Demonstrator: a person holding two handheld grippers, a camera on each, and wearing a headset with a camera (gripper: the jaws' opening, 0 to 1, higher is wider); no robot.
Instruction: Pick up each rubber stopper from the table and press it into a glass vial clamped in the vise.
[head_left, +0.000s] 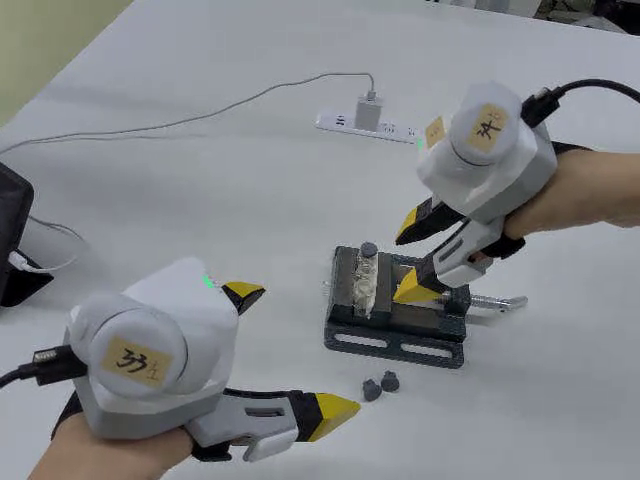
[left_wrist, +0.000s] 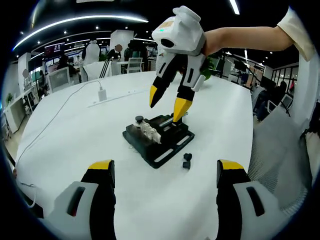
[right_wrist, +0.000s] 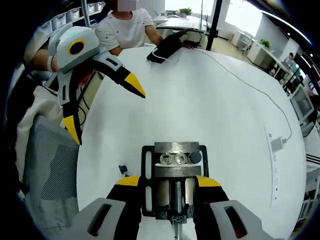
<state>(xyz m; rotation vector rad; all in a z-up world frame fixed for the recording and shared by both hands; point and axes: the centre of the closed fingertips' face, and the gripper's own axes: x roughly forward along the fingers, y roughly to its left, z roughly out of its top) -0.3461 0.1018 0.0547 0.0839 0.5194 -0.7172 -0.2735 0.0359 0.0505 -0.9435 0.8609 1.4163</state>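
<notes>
Now two small dark rubber stoppers (head_left: 380, 385) lie just ahead of the wide, empty left gripper (head_left: 293, 350), farther from the open right gripper (head_left: 408, 260) over the black vise (head_left: 395, 345).

Item 1: the left tan paper sticker (head_left: 135, 362), on the rear of the white left gripper (head_left: 300, 350), carries a handwritten "33" followed by a small illegible mark.

Item 2: the right tan paper sticker (head_left: 488, 127), on the rear of the white right gripper (head_left: 402, 268), carries a handwritten "34".

Item 3: the small tan tag (head_left: 434, 131) beside it has writing too small to read.
</notes>
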